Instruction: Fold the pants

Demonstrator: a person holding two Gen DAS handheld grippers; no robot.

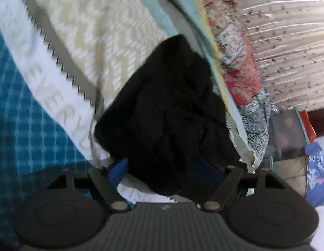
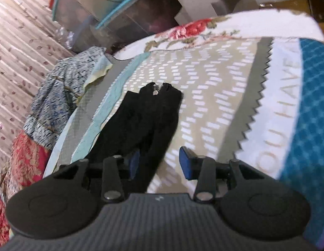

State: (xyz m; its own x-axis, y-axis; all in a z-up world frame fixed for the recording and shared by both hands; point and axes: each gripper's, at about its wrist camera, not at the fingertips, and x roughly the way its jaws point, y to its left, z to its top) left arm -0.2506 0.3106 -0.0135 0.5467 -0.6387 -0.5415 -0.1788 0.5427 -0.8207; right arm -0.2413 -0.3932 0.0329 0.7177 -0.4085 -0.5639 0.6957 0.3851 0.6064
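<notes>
Centrally in the left wrist view, the black pants (image 1: 168,113) lie bunched in a dark heap on a patterned bedspread (image 1: 95,33), reaching from mid-frame down to the left gripper (image 1: 170,167). Its jaws stand wide apart; one blue pad (image 1: 120,168) shows at lower left, while the other side is hidden by the cloth. The fabric lies between the jaws, and no pad visibly presses on it.

Seen from the right wrist view, the pants (image 2: 141,121) stretch as a long dark strip from the upper middle of the frame, where an open zipper (image 2: 156,89) shows, down to the right gripper (image 2: 159,163). Its jaws are partly open. The left pad (image 2: 135,163) sits against the edge of the fabric; the right pad (image 2: 186,163) stands clear of it over the bedspread (image 2: 214,104). Nothing is clamped.

A blue checked towel (image 2: 310,125) with lettering fills the right of this frame; crumpled floral bedding (image 2: 55,102) lies at the left.
</notes>
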